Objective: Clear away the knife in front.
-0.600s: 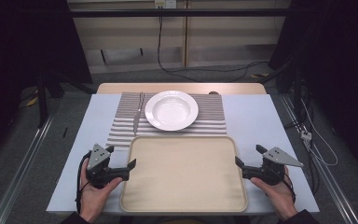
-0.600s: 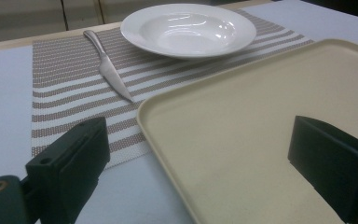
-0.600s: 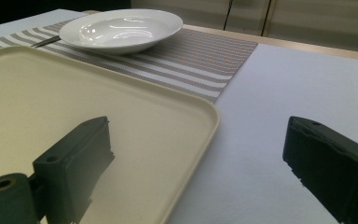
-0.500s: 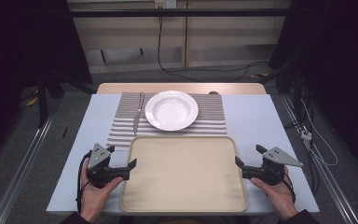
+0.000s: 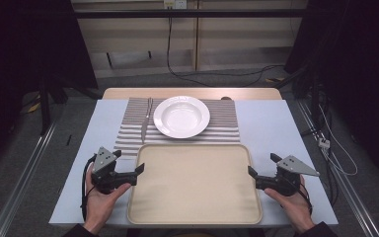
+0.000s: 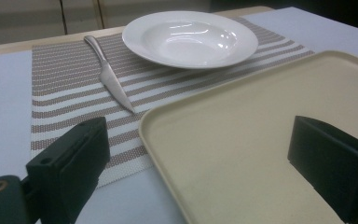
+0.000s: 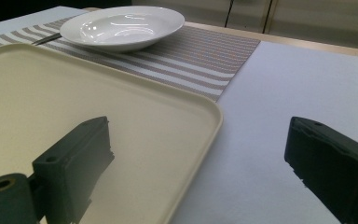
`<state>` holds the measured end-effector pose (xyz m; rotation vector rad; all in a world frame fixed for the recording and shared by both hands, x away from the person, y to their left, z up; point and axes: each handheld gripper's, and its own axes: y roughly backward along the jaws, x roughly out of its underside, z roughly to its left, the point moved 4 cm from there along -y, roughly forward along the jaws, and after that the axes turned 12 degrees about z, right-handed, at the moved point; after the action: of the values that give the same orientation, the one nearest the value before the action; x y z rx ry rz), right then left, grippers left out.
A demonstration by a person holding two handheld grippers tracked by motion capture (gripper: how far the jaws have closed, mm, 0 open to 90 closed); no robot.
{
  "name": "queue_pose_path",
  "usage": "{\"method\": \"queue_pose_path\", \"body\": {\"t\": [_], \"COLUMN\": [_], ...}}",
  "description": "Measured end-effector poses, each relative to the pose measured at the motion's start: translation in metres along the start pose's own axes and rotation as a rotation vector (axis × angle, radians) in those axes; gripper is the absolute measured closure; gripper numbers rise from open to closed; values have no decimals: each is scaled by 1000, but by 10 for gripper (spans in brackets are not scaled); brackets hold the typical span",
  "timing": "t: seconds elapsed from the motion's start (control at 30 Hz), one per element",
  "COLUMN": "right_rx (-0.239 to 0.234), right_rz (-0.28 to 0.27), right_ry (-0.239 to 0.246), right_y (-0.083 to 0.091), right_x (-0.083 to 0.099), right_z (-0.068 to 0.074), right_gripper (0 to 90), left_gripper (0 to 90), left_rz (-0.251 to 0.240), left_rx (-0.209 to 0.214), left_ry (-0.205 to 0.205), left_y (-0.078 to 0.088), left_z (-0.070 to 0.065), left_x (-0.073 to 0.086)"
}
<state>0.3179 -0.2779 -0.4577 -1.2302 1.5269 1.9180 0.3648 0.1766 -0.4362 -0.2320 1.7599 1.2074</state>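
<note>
On the table [image 5: 276, 128], high view: tray [image 5: 195, 182] flanked by left gripper [image 5: 139, 170] at 9 o'clock, right gripper [image 5: 251, 173] at 3 o'clock; plate [image 5: 181, 116] and knife [image 5: 145, 124] seen on mat [image 5: 224, 121] at 12. Left gripper view: jaws spread, straddling the tray's rim. Right gripper view: jaws likewise parted across the rim.

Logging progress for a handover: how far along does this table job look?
Done: nothing yet. The tray is bare, and the plate and knife lie on the striped mat. In hand: nothing; the left gripper and right gripper are open at the tray's side edges. Left: any loading or lifting.
</note>
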Motion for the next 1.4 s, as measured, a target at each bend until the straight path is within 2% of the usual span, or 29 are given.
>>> {"method": "queue_pose_path", "body": {"t": [0.3, 0.43, 0.6, 0.8, 0.93, 1.03, 1.1, 1.23, 1.3, 1.4], "right_rx": [-1, -3, -12, -12, -14, -17, -14, -19, -19, -18], "right_rz": [1, 3, 2, 3, 6, 7, 8, 7, 9, 9], "right_ry": [1, -3, 5, 1, 2, 3, 3, 7, 6, 4], "right_y": [0, 0, -1, -1, -2, -2, -2, -3, -3, -3], "right_x": [0, 0, 0, -1, -1, -1, -1, -1, -1, -2], "right_z": [0, 0, 1, -1, -1, 0, 0, 0, 0, 1], "right_gripper": [73, 73, 72, 72, 72, 72, 73, 72, 72, 72], "left_gripper": [68, 71, 86, 88, 89, 90, 91, 102, 103, 108], "left_rz": [29, 40, 47, 93, 111, 122, 129, 114, 130, 125], "left_rx": [-6, -26, -41, -68, -59, -77, -82, -94, -100, -98], "left_ry": [12, -4, -2, -36, -22, -30, -17, 6, -11, 3], "left_y": [-9, -14, -21, -35, -45, -49, -51, -55, -58, -59], "left_z": [5, 10, 18, 27, 34, 40, 45, 50, 53, 55], "left_x": [-11, -21, -30, -42, -50, -57, -61, -69, -74, -78]}}
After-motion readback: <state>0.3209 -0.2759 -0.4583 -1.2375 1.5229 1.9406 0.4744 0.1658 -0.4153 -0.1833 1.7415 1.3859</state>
